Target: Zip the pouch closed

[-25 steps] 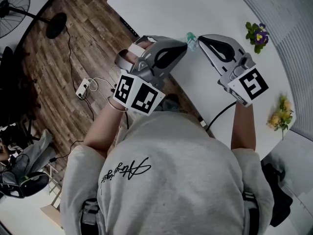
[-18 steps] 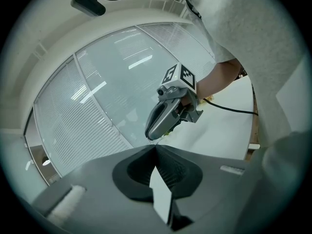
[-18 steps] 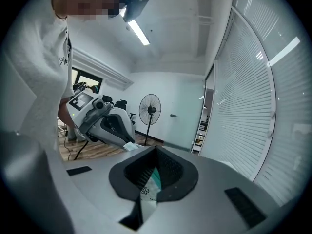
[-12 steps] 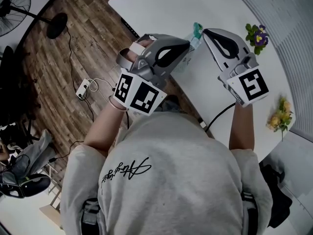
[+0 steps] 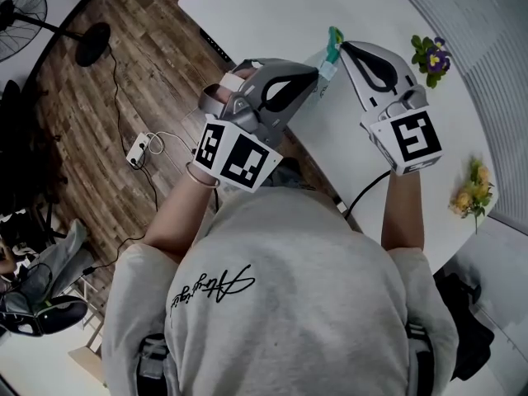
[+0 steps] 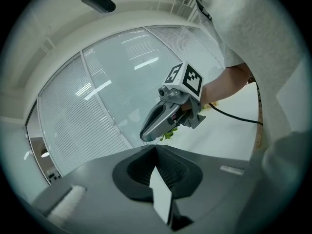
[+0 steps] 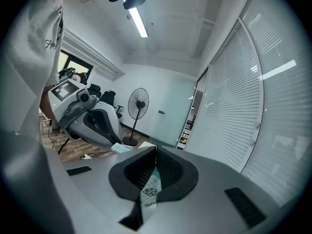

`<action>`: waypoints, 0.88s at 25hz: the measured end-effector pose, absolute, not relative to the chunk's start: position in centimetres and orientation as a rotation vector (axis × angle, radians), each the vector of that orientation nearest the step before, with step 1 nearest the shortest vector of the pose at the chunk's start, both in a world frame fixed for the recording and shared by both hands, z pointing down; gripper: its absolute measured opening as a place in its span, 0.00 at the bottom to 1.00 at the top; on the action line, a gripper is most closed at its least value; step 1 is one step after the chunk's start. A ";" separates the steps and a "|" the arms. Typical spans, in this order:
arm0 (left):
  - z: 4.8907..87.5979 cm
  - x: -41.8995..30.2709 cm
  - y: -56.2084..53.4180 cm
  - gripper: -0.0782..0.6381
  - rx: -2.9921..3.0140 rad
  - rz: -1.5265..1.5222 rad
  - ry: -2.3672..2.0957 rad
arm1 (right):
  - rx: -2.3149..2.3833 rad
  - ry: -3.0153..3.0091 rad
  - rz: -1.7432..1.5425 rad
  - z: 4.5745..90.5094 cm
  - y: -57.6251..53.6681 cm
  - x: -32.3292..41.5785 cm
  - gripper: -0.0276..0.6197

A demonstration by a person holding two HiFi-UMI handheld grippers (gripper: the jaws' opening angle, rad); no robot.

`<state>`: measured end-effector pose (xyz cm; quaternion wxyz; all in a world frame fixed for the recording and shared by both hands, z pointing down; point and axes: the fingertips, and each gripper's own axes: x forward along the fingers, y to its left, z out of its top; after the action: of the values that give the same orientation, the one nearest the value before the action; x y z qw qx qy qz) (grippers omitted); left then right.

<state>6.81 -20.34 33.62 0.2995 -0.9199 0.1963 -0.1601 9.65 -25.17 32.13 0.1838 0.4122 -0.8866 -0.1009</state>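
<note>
Above the counter (image 5: 272, 15), the left tool (image 5: 314, 74) is clamped shut on the edge of the pouch (image 5: 331, 49) and the right tool (image 5: 341, 48) on its teal tab (image 7: 150, 189). I'd hold that edge taut and pull straight along.

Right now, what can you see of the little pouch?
The pouch looks small, thin and partly see-through, with a teal-green top edge. It is held up over the white table, between the two grippers. The left gripper jaws pinch a pale flat corner. The right gripper jaws pinch a strip with teal and small print. I cannot tell if its zip is shut.
</note>
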 end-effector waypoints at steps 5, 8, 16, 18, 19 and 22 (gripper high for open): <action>33.8 6.4 -20.2 0.11 -2.456 -0.439 0.527 | 1.187 -2.468 -0.277 32.5 -25.7 9.7 0.05; 33.9 6.4 -20.3 0.11 -2.462 -0.441 0.531 | 1.193 -2.448 -0.285 32.8 -26.2 9.8 0.05; 34.3 5.8 -20.2 0.11 -2.482 -0.450 0.534 | 1.205 -2.434 -0.268 33.3 -26.7 9.2 0.05; 34.4 5.9 -20.0 0.11 -2.486 -0.445 0.533 | 1.212 -2.421 -0.275 33.6 -26.7 9.4 0.05; 34.5 5.9 -19.9 0.11 -2.489 -0.442 0.530 | 1.216 -2.411 -0.280 33.7 -26.8 9.5 0.05; 34.4 5.9 -19.9 0.11 -2.488 -0.442 0.523 | 1.221 -2.396 -0.273 34.1 -27.4 9.7 0.05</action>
<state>5.86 -19.92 34.39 0.2769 -0.9265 0.1949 -0.1644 9.66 -27.43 34.13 0.2177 0.4409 -0.8652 -0.0986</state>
